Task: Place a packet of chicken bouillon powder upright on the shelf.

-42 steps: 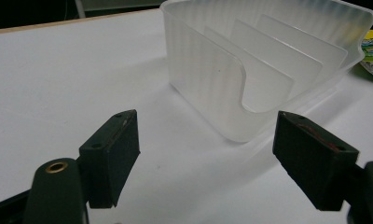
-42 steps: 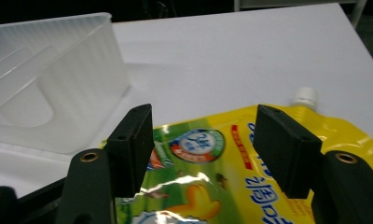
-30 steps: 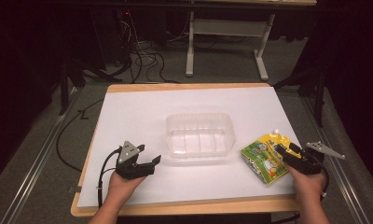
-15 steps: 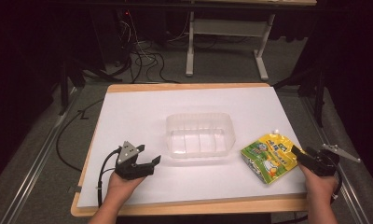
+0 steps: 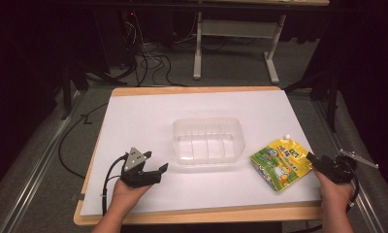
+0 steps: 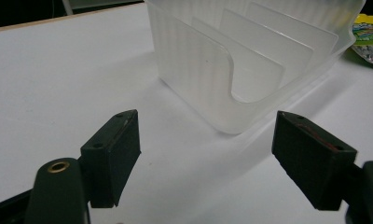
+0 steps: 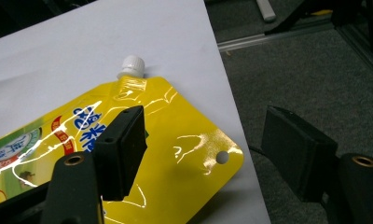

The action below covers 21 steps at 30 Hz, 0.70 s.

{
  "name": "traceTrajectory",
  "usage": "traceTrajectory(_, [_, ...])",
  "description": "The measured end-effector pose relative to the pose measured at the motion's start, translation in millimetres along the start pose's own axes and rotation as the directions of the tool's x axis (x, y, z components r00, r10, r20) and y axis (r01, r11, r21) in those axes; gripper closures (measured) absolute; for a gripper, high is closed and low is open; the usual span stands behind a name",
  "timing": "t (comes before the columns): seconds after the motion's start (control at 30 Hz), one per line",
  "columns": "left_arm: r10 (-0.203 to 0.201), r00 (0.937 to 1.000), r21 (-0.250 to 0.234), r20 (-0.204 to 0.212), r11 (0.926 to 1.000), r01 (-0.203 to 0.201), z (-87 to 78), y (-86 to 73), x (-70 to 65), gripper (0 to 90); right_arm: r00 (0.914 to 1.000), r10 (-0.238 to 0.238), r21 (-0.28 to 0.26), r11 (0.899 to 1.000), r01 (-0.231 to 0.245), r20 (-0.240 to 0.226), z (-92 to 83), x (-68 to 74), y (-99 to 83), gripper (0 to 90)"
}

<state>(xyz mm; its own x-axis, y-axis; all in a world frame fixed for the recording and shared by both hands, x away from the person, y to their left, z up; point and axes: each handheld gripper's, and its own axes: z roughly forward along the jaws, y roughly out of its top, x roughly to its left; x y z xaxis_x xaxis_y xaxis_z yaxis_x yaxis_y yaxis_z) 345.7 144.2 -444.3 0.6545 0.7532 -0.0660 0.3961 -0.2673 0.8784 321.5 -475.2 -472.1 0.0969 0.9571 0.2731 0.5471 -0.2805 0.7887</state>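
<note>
A yellow spouted pouch (image 5: 281, 162) with a white cap (image 7: 132, 65) lies flat at the table's right edge. My right gripper (image 5: 312, 159) hovers at the pouch's right corner, pointing left, open after its jaws have just been opening. In the right gripper view (image 7: 203, 149) one jaw hangs over the pouch (image 7: 184, 126) and the other over the floor; neither pad presses on it. A clear plastic container (image 5: 207, 158) with inner dividers stands mid-table. My left gripper (image 5: 155, 171) rests open at the front left, aimed at the container (image 6: 250, 60), with nothing between its jaws (image 6: 205, 149).
A white sheet (image 5: 148, 121) covers the wooden table. The pouch's corner reaches the right table edge, with grey carpet (image 7: 306, 70) below. Cables and desk legs (image 5: 198, 43) lie on the floor behind the table.
My right hand has drawn back to the right, off the pouch and past the table edge. The pouch stays flat on the table. The left gripper has not moved.
</note>
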Motion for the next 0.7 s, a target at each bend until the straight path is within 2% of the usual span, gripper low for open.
traceTrajectory(0.17, [0.002, 1.0, 0.0, 0.002, 1.0, -0.002, 0.3, 0.0, -0.1, 24.1, 0.9995, 0.028, 0.031, 0.999, -0.027, -0.012, 2.0, -1.5, -0.2, 37.0])
traceTrajectory(0.27, [0.021, 0.9998, 0.005, -0.001, 0.9998, -0.021, 2.1, 0.2, -1.3, 24.0, 0.9993, 0.013, 0.032, 0.999, -0.011, -0.035, 2.6, -1.0, -0.2, 42.1])
traceTrajectory(0.3, [0.02, 0.9998, 0.008, 0.0, 0.9998, -0.02, 2.6, 0.3, -1.3, 24.0, 0.9986, 0.009, 0.027, 1.0, -0.008, -0.052, 2.4, -0.3, -0.3, 43.4])
traceTrajectory(0.37, [0.015, 0.9999, 0.012, 0.001, 0.9998, -0.015, 3.3, -0.1, -1.4, 24.0, 0.9985, 0.002, 0.011, 1.0, -0.001, -0.054, 0.7, 1.0, -0.8, 45.1])
traceTrajectory(0.43, [0.015, 0.9999, 0.013, 0.005, 0.9998, -0.015, 3.4, -0.5, -2.2, 24.0, 0.996, 0.027, -0.007, 1.0, -0.028, -0.085, -2.9, 0.9, -1.3, 46.2])
traceTrajectory(0.53, [0.015, 0.9998, 0.01, 0.009, 0.9998, -0.015, 4.2, -0.3, -3.2, 24.0, 0.9919, 0.025, -0.042, 0.999, -0.031, -0.125, -9.4, 3.7, -0.3, 50.9])
traceTrajectory(0.57, [0.015, 0.9998, 0.014, 0.011, 0.9998, -0.015, 4.5, -0.1, -3.4, 24.0, 0.9895, 0.032, -0.047, 0.998, -0.039, -0.141, -11.0, 5.1, 0.3, 52.4])
traceTrajectory(0.6, [0.013, 0.9999, 0.012, 0.01, 0.9999, -0.013, 4.8, 0.0, -3.9, 24.0, 0.9836, 0.039, -0.055, 0.997, -0.049, -0.176, -12.5, 7.0, 0.9, 54.9])
traceTrajectory(0.63, [0.012, 0.9999, 0.01, 0.009, 0.9999, -0.012, 5.1, 0.1, -4.4, 24.0, 0.9805, 0.042, -0.049, 0.997, -0.052, -0.192, -12.6, 9.5, 0.6, 54.9])
traceTrajectory(0.7, [0.013, 0.9999, 0.008, 0.01, 0.9999, -0.013, 5.0, 0.2, -5.4, 24.0, 0.9812, 0.036, -0.027, 0.999, -0.041, -0.19, -11.3, 15.4, -1.0, 55.3])
